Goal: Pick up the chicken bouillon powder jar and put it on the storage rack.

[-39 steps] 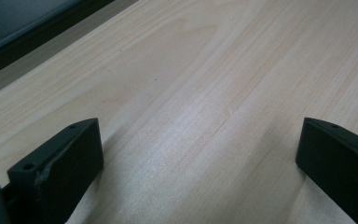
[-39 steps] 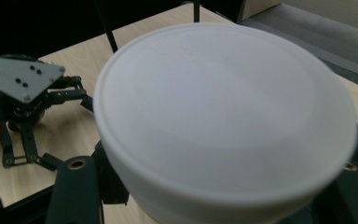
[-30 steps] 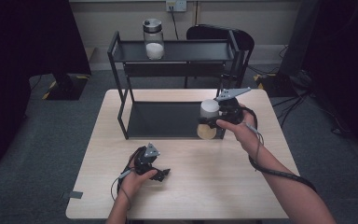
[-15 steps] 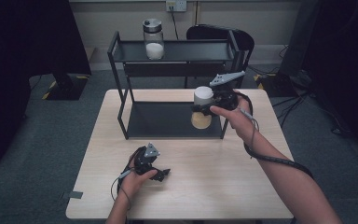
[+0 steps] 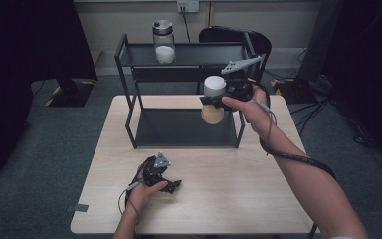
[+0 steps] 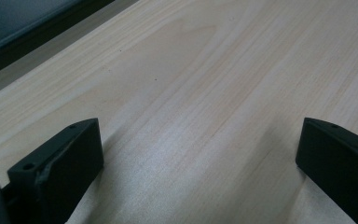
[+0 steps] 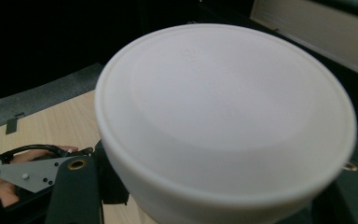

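A jar with a wide white lid [image 5: 215,85] and tan contents [image 5: 212,115] hangs in the air in front of the black shelf rack [image 5: 189,55], close under its top shelf. My right gripper [image 5: 210,101] is shut on that jar just below the lid. In the right gripper view the lid [image 7: 223,116] looms between the two black jaws of the right gripper [image 7: 209,205]. My left gripper [image 5: 171,185] rests on the table near the front, held by a hand. Its jaws, in the left gripper view, stand wide open [image 6: 198,154] over bare wood.
A second jar [image 5: 163,42] with a silver lid and white contents stands on the rack's top shelf, at the left. The rack's lower shelf [image 5: 179,129] is bare. A dark chair [image 5: 229,35] sits behind the wooden table [image 5: 238,199].
The right gripper has risen with the jar from beside the lower shelf to near the top shelf, drifting slightly left. The left gripper has stayed put.
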The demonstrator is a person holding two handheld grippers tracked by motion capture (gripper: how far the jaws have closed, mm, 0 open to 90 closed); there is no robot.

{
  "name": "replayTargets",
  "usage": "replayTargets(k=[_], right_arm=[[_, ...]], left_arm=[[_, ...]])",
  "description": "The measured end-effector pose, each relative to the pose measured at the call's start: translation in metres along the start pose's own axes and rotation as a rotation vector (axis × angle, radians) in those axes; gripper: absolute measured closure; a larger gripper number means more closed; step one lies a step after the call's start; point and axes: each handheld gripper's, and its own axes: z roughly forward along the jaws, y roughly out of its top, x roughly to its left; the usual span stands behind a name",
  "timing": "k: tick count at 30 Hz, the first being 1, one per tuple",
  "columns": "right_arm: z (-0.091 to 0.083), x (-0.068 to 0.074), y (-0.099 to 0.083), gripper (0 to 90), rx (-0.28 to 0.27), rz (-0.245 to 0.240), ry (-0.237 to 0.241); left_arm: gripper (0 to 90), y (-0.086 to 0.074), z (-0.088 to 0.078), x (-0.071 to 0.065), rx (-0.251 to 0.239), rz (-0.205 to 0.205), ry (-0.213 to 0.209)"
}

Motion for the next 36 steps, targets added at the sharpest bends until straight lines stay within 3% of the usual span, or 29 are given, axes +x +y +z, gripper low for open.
replayTargets(k=[36], right_arm=[[-0.008, -0.004, 0.102, 34.7, 0.011, -0.021, -0.021]], left_arm=[[0.0, 0.000, 0.000, 0.000, 0.002, 0.001, -0.001]])
